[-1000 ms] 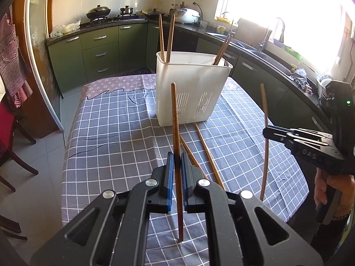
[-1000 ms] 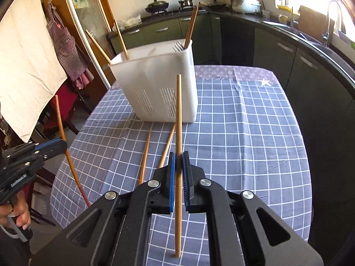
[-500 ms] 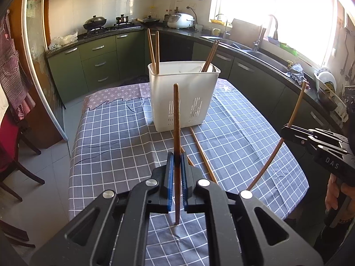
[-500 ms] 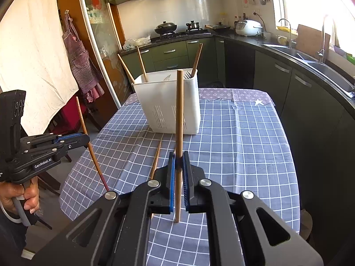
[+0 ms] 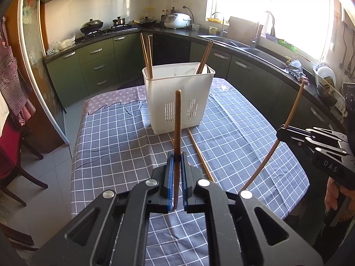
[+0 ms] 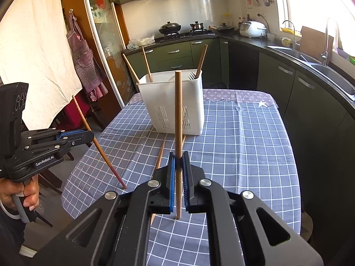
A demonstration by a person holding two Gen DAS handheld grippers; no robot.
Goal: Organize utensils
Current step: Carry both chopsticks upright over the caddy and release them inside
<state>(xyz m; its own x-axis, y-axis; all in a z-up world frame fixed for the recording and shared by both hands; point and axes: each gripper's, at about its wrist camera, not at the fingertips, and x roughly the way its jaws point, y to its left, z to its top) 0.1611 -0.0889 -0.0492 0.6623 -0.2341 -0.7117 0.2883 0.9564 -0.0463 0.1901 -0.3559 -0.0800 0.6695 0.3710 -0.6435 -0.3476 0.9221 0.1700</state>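
The left gripper [image 5: 176,170] is pinching a darker wooden chopstick [image 5: 177,133] between its blue pads, and the right gripper [image 6: 178,170] is doing the same with a paler chopstick [image 6: 178,122]. Both sets of jaws are clamped shut on the sticks near their lower ends, so most of each stick is pointing up and clear of the checked tablecloth [image 5: 115,137], probably so they can be tipped into the white utensil caddy [image 5: 177,93] standing at the far middle of the table. That caddy is already holding two chopsticks leaning at its left corner and more at its right, beside a fork. Two loose chopsticks [image 5: 200,155] are lying on the cloth just in front of the caddy, still waiting to be sorted. Compared with a second ago, both hands are sitting higher and further back from the caddy, so more of the kitchen is showing, and the right hand's stick, upright then, is now leaning outward at its top.
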